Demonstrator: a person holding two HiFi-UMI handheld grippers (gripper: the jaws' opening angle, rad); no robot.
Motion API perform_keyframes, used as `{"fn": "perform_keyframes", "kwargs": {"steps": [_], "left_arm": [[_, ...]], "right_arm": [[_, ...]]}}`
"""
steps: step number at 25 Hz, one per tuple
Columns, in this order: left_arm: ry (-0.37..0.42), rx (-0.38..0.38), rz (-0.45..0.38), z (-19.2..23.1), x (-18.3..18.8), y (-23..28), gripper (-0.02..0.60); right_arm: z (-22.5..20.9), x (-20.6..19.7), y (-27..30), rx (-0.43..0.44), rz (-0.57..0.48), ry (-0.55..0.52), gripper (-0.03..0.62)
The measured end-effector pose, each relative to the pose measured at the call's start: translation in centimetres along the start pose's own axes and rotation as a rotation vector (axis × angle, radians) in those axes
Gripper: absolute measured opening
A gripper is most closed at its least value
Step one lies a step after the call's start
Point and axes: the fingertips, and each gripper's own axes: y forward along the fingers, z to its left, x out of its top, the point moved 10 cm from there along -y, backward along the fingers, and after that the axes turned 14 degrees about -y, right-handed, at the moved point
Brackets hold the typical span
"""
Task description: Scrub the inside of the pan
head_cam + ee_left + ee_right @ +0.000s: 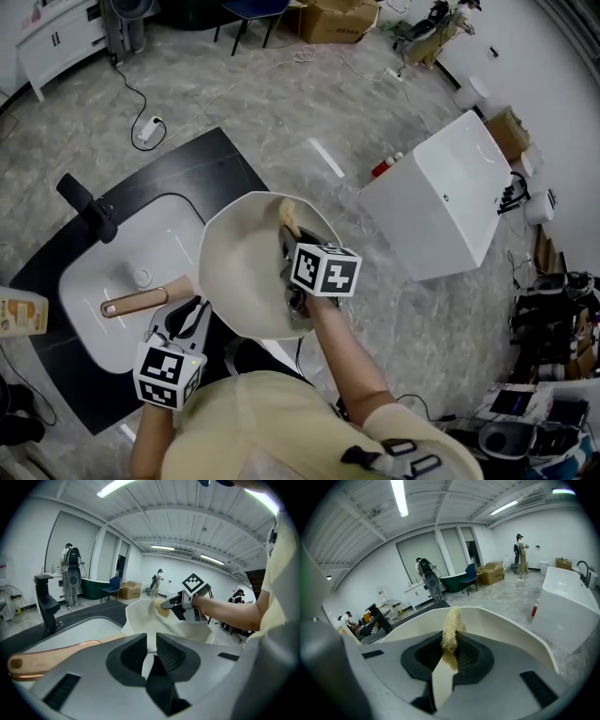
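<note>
Now sponge (289, 217) inside tilted pan (239, 272), right tool (290, 236) clamped on it; left tool (187, 313) pinching pan by handle (131, 304).

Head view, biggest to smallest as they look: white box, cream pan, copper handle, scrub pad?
White rectangular box and cream angular pan: about alike, unranked.
Then the copper-coloured pan handle.
Smallest: straw-coloured scrub pad.

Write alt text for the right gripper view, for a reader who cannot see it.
The right tongs are shut on a tan fibrous scrubber, whose tuft stands in front of the inner wall of a cream pan. Beyond the pan's rim are a grey floor, and at the right a white cabinet and a red bottle.
</note>
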Motion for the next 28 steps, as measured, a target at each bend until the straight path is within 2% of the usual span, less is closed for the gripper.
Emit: {"fn": "perform_keyframes", "kwargs": {"steps": [3, 7, 14, 23, 28], "left_arm": [[-0.01, 0.018, -0.009, -0.1, 0.1, 0.4, 0.046], [-0.011, 0.034, -0.004, -0.4, 0.1, 1.0, 0.046], [-0.02, 0.05, 0.007, -0.6, 0.0, 1.6, 0.046], [-0.004, 0.064, 0.006, -0.5, 0.1, 1.6, 0.046], [0.0, 0.056, 0.011, -0.5, 0.1, 1.6, 0.046]], "right_arm": [[0.4, 0.0, 1.2, 0.014, 0.022, -0.024, 0.057], [1.5, 0.1, 2.7, 0.082, 0.045, -0.077, 0.057], [3.9, 0.0, 4.3, 0.195, 0.077, -0.248, 0.057], [5.9, -0.6, 4.5, 0.383, 0.12, -0.379, 0.057], [7.6, -1.2, 4.1, 0.508, 0.152, -0.491, 0.057]]}}
